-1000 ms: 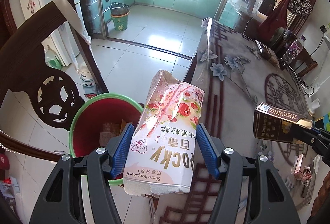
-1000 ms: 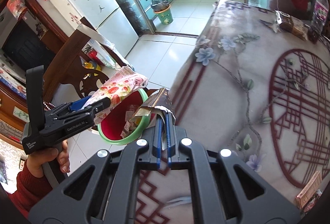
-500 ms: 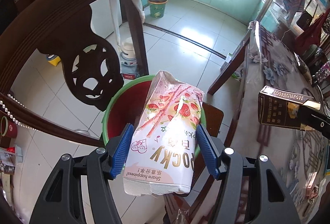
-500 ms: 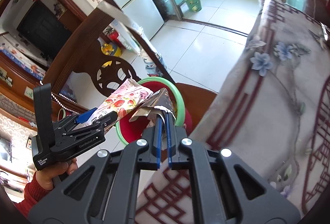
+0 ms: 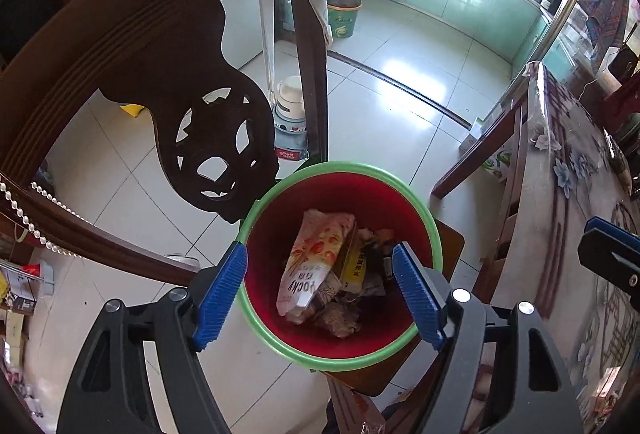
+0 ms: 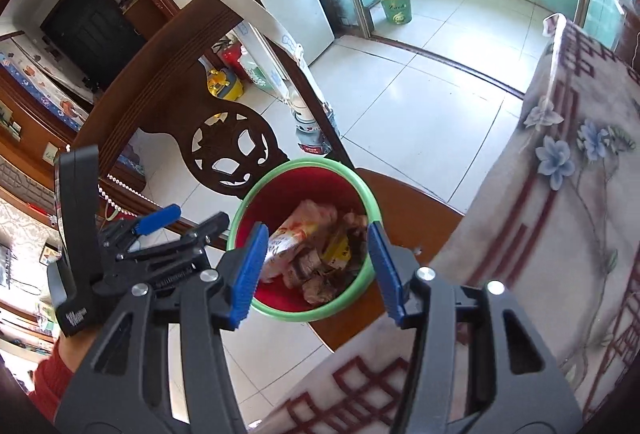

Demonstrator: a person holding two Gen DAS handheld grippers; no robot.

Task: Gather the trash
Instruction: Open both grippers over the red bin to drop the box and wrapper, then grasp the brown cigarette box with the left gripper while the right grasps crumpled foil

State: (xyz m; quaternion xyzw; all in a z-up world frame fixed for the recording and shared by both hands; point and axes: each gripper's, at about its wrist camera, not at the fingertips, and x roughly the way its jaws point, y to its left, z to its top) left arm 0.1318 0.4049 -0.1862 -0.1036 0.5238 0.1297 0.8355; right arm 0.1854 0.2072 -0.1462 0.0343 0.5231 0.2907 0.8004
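A red bin with a green rim [image 5: 434,230] [image 6: 370,202] stands on a wooden chair seat. Inside it lies the pink Pocky box [image 5: 310,258] [image 6: 296,230] among other wrappers and a dark yellow-labelled box [image 5: 356,266]. My left gripper [image 5: 320,290] hangs over the bin, its jaws opening, nothing between the blue pads. My right gripper [image 6: 316,266] is also above the bin, jaws opening and empty. In the right wrist view the left gripper [image 6: 176,230] shows at the bin's left, held by a hand in a red sleeve [image 6: 52,382].
A carved dark chair back [image 5: 168,66] rises left of the bin. The table with a flowered cloth [image 6: 560,194] stands to the right, small packets [image 5: 604,390] on it. White tiled floor [image 5: 400,98] leads to a kitchen with a second green bin [image 6: 394,6].
Both grippers moved over the red bin and opened. The Pocky box left the left gripper and the dark box left the right gripper; both now lie in the bin.
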